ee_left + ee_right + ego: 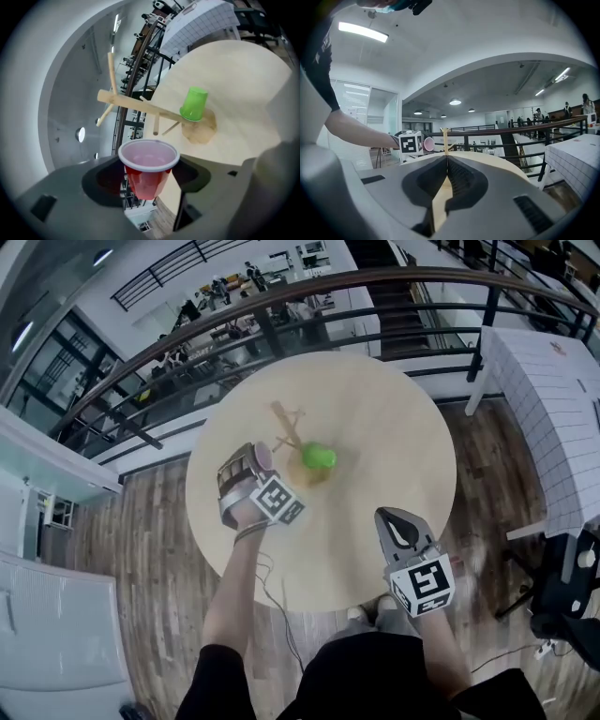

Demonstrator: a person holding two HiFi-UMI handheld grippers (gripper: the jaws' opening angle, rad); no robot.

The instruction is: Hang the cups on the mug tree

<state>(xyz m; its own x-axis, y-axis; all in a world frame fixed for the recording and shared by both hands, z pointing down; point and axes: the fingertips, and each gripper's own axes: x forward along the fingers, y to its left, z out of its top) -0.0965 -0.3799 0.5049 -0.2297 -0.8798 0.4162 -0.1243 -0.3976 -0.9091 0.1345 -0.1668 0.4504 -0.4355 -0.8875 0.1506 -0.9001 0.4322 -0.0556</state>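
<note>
- Evidently the left gripper is grasping a red plastic cup with a white rim by its tapered sides. The cup's open mouth is facing back toward the gripper's camera.
- That red plastic cup is hanging in the air above the round pale wooden surface, near the wooden mug tree and not touching any peg.
- A green plastic cup is sitting mouth-down low on the mug tree, close to its base. Whether a peg is carrying it I cannot tell.
- The right gripper is hovering over the near edge of the surface with its jaws pressed together and nothing between them.
- The red cup is looking light, thin-walled and slick, so I am judging that it would buckle under a hard squeeze and slide under a weak one.
- No handle is showing, so a moderate hold on the mid-wall is probably best. That leaves the mouth free to slip over a peg.
- The surface is lying bare apart from the tree and its cups.
- Beyond the surface a dark metal railing is curving around it, and a lower hall is showing behind.
- A white gridded table is standing at the right, and a wood plank floor is spreading below.
</note>
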